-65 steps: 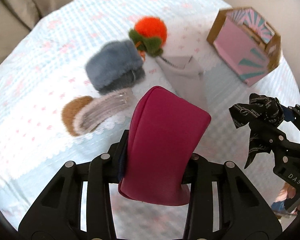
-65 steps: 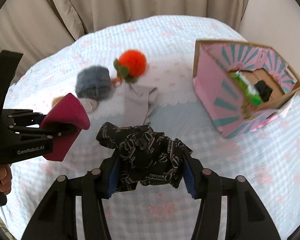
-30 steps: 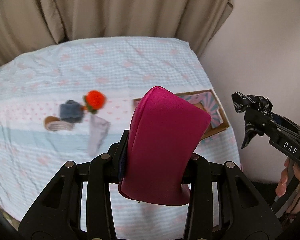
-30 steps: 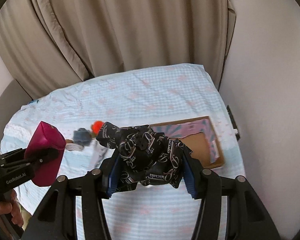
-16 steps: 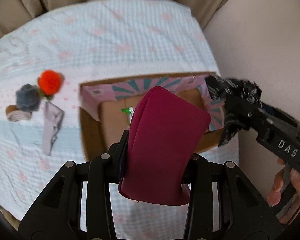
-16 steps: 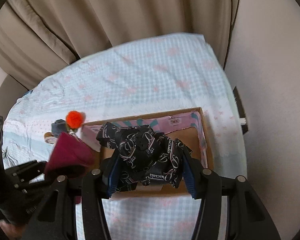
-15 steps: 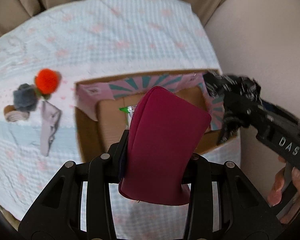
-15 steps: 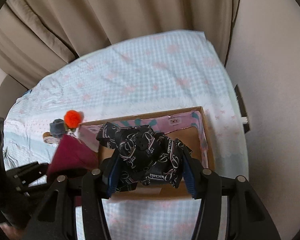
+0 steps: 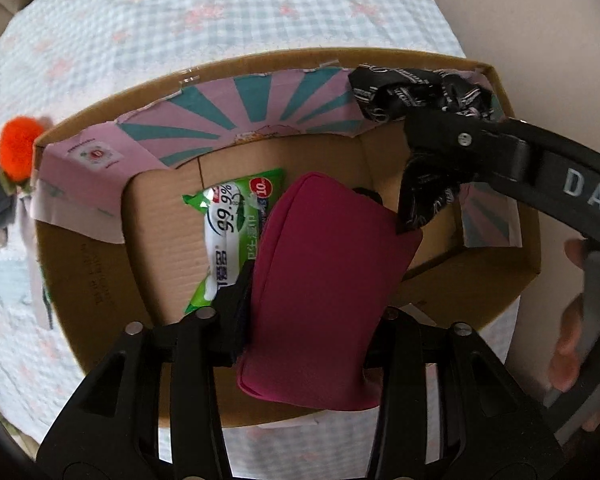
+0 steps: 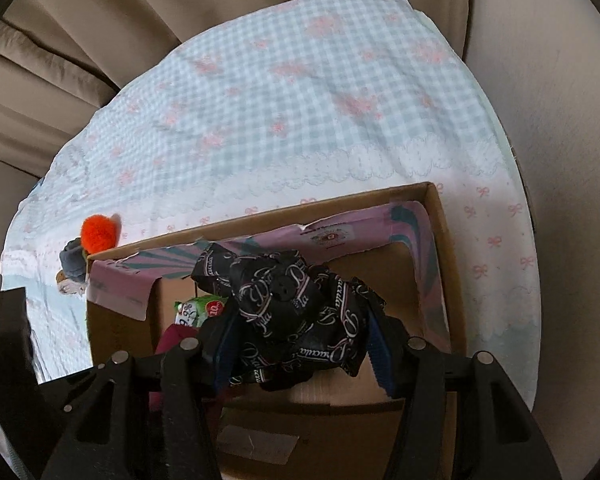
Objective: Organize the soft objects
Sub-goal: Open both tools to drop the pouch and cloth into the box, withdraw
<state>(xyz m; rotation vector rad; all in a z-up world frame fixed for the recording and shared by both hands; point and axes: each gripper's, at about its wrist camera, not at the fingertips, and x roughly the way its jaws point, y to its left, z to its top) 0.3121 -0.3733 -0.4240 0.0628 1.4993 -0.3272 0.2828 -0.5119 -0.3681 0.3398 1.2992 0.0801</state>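
My left gripper [image 9: 312, 308] points down into the open cardboard box [image 9: 300, 56] with the magenta pouch [image 9: 324, 280] between its fingers. Its jaws are opening, and the pouch still hangs there touching the pads. My right gripper [image 10: 300, 340] hovers over the box's right half [image 10: 440, 240] with the black patterned scarf [image 10: 292, 304] bunched between its blue pads. Its jaws are opening too, and the scarf stays between them. In the left wrist view the scarf [image 9: 412, 88] hangs over the box's far right corner. A green wet-wipes pack [image 9: 228, 232] lies on the box floor.
An orange pompom [image 9: 18, 146] and a grey fluffy piece [image 10: 74, 266] lie on the checked bedspread [image 10: 300, 100] left of the box. A person's hand [image 9: 580, 320] holds the right gripper's handle. Beige curtains [image 10: 140, 20] stand behind, with a wall [image 10: 560, 80] at the right.
Both grippers have come down and closer over the box, which now fills the views. The fingers of both stand slightly wider apart around the pouch and the scarf.
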